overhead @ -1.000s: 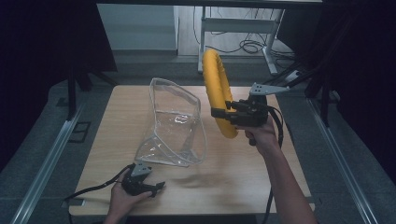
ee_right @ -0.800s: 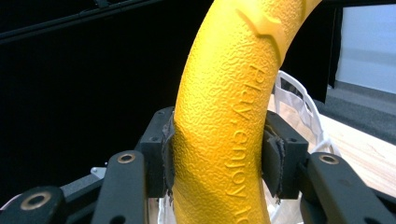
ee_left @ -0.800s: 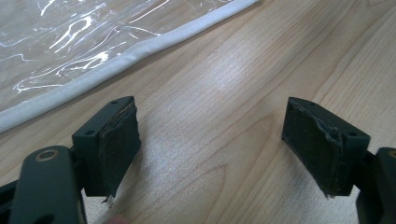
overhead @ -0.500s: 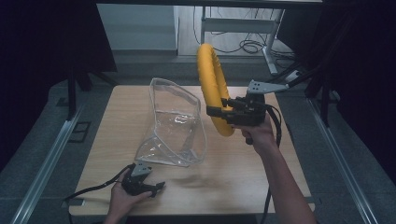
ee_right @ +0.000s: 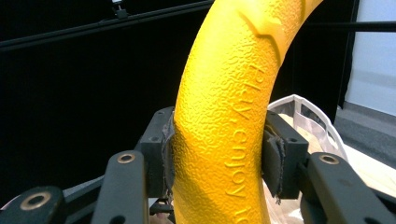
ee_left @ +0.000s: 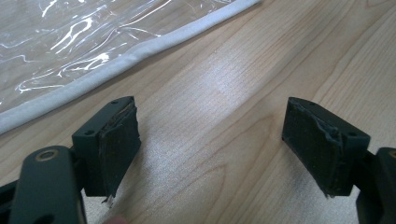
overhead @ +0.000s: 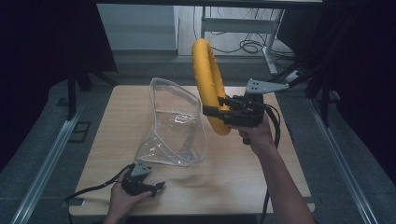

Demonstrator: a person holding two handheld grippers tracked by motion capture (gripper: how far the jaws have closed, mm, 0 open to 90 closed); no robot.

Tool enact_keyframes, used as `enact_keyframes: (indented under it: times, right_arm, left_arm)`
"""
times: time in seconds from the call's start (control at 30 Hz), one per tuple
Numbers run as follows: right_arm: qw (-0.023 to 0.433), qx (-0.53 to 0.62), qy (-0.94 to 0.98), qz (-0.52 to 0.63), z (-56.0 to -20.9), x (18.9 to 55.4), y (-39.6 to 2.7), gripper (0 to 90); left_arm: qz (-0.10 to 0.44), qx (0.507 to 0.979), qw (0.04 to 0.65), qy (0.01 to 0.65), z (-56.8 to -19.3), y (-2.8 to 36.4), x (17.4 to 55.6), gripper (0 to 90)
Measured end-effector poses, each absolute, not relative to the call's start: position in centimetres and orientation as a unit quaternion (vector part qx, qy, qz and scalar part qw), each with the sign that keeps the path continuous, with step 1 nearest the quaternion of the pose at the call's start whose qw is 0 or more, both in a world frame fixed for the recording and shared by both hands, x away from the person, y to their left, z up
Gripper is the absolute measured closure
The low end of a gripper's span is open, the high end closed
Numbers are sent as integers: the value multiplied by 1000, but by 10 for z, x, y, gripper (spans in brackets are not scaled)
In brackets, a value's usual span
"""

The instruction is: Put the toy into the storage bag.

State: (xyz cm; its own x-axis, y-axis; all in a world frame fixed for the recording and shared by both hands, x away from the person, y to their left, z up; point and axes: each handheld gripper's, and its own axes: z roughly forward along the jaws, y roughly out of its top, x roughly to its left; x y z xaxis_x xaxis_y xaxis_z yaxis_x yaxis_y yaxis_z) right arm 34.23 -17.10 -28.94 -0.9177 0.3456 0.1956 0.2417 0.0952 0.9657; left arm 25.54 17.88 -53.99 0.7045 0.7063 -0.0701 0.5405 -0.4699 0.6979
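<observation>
A yellow foam ring (overhead: pixel 208 79) stands upright in the air above the table's right half, and my right gripper (overhead: pixel 215 109) is shut on its lower part. In the right gripper view both pads press the ring (ee_right: pixel 224 135), which carries raised lettering. A clear plastic bag (overhead: pixel 175 123) with a white trimmed edge stands open on the wooden table (overhead: pixel 233 172), just left of the ring. My left gripper (overhead: pixel 156 188) rests open on the table near the front edge, below the bag. Between its fingers lies bare wood, with the bag's trim (ee_left: pixel 116 67) a little ahead.
A cable (overhead: pixel 88 190) trails from the left gripper off the table's front left corner. Dark curtains and metal floor rails flank the table. A desk frame with cables stands behind the far edge.
My right gripper has carried the yellow ring up and a little left, toward the bag's open top. The left gripper and the bag have stayed put.
</observation>
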Motion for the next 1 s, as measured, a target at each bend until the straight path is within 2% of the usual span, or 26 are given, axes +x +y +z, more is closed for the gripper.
enact_keyframes:
  times: [1.0]
  right_arm:
    - [21, 145, 724, 674, -266, 321, -155, 517]
  left_arm:
    - [115, 847, 365, 368, -539, 179, 255, 189]
